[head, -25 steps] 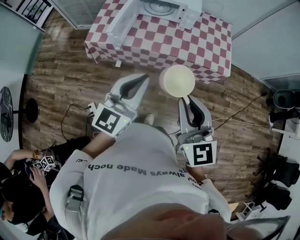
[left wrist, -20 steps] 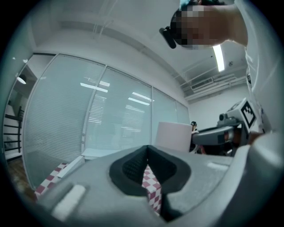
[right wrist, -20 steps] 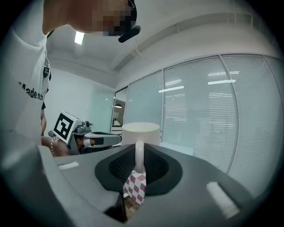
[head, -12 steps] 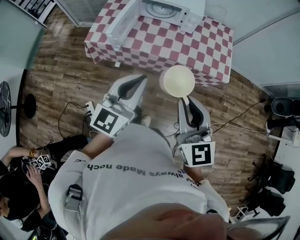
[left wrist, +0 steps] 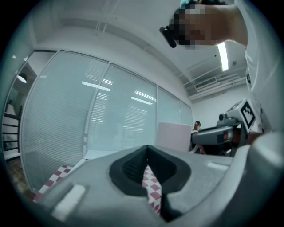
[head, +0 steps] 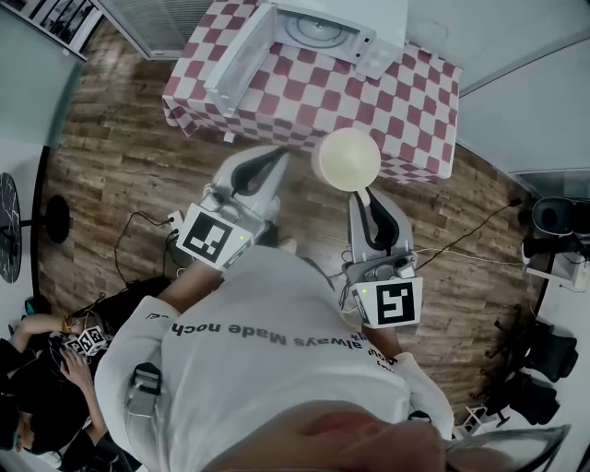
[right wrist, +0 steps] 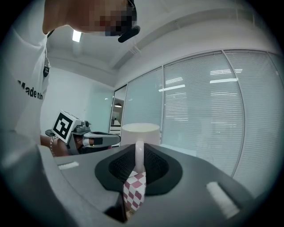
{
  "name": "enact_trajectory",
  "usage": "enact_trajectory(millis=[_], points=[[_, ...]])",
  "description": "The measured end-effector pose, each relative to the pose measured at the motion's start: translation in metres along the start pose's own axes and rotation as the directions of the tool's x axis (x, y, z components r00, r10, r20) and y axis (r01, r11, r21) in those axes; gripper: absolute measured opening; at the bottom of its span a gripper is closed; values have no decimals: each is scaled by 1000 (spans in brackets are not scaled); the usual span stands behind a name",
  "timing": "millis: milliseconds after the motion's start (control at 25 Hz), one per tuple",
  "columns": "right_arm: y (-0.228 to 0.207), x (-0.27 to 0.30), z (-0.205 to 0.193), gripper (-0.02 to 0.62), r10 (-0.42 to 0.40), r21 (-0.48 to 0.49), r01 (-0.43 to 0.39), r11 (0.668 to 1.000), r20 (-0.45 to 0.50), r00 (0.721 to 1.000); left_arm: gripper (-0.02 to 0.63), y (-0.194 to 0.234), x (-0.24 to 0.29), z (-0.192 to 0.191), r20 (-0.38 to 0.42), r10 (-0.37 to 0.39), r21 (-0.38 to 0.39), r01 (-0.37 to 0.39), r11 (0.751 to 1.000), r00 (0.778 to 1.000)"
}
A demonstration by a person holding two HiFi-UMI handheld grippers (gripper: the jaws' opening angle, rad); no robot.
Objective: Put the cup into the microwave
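A person [head: 277, 355] in a white top stands on a wooden plank floor [head: 111, 175], seen from overhead. The right gripper [head: 366, 194] is clamped on the thin handle of a cream, round ceramic cup [head: 346, 159], which it holds upright out in front at 12 o'clock. At the cup's 9 o'clock, the left gripper [head: 277, 159] has its jaws pressed together with nothing between them.

Over the last second both grippers have kept this pose. Meanwhile the counter [head: 387, 101], draped in red-and-white check cloth, has drawn slightly nearer, and the cup now overlaps its near edge. This looks like the approach stage, with the cup not yet inside.

Farther off at 12 o'clock, a white microwave [head: 343, 28] sits at the counter's far side. Its door [head: 238, 57] is swung open toward 10 o'clock, showing the turntable.

The way in seems to run over bare cloth toward 11 o'clock. The door edge on the left and the counter's near edge are the things to clear.

A cable [head: 138, 221] lies on the floor at 8 o'clock. A seated person [head: 37, 369] is beyond it, well apart.
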State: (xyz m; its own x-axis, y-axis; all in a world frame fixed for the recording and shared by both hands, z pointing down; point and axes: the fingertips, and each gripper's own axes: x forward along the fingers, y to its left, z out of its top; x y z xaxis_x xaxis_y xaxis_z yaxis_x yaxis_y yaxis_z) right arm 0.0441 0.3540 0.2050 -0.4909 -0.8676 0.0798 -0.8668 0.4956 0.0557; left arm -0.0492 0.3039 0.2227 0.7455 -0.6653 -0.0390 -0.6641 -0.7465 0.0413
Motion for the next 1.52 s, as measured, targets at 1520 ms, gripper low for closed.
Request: enact_trajectory(millis=[1520], points=[[-35, 211, 11, 43, -59, -43, 57, 997, -29, 998, 5, 199, 84, -3, -1, -88, -43, 88, 995, 996]])
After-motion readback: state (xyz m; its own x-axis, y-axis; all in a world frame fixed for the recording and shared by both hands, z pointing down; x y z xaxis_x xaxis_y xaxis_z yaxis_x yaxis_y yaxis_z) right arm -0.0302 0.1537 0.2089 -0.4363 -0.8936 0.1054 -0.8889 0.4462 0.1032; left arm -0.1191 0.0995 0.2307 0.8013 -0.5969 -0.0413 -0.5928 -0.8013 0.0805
